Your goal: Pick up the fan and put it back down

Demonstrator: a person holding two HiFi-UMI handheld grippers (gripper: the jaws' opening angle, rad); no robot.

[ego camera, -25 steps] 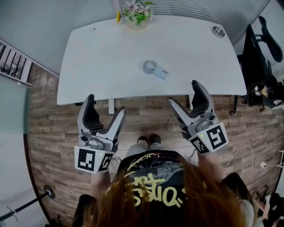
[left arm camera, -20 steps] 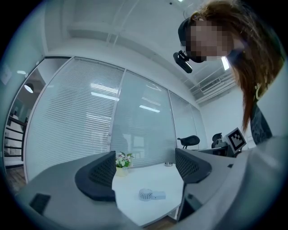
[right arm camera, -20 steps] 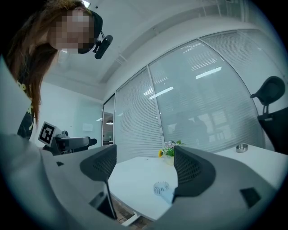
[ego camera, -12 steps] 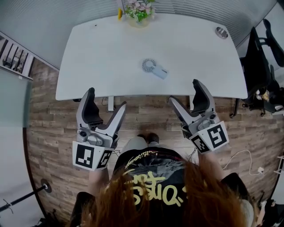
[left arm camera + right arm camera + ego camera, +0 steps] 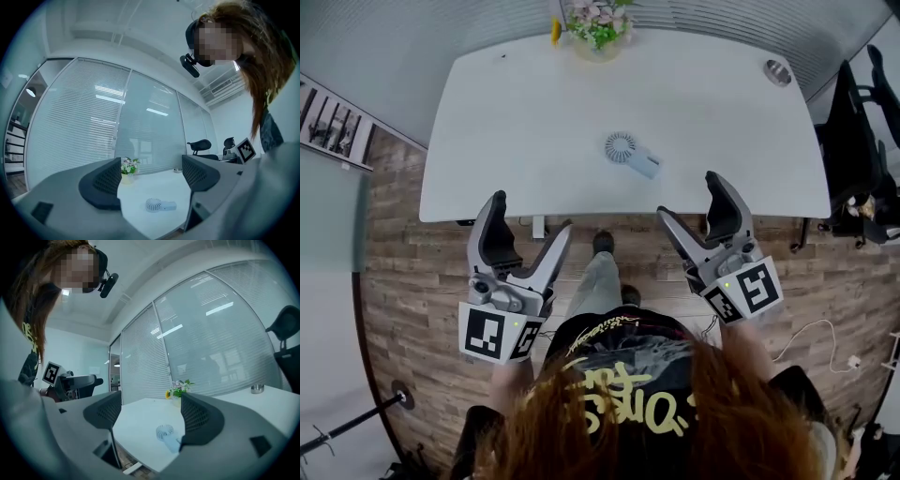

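so far nothing is lifted: this reads as the reach-in step, before any grasp. the fan (image 5: 628,154) lies flat on the table (image 5: 516,122), in its nearer half and about midway along it, touching neither gripper. both grippers hang short of the front edge, over the floor (image 5: 412,244), well apart from the fan. the left gripper (image 5: 530,217) has its jaws spread wide with only air between them. the right gripper (image 5: 689,197) likewise stands wide and empty.

the fan's long axis runs on a diagonal. its round grille head lies toward the far left and its short handle toward the near right, so the handle points roughly at the right gripper. judging by that, the next move calls for the right gripper to go forward over the edge, drop low, and set its jaws across the handle, not along it, before closing. the body is flat and low, so the pads likely need to come close to the tabletop.
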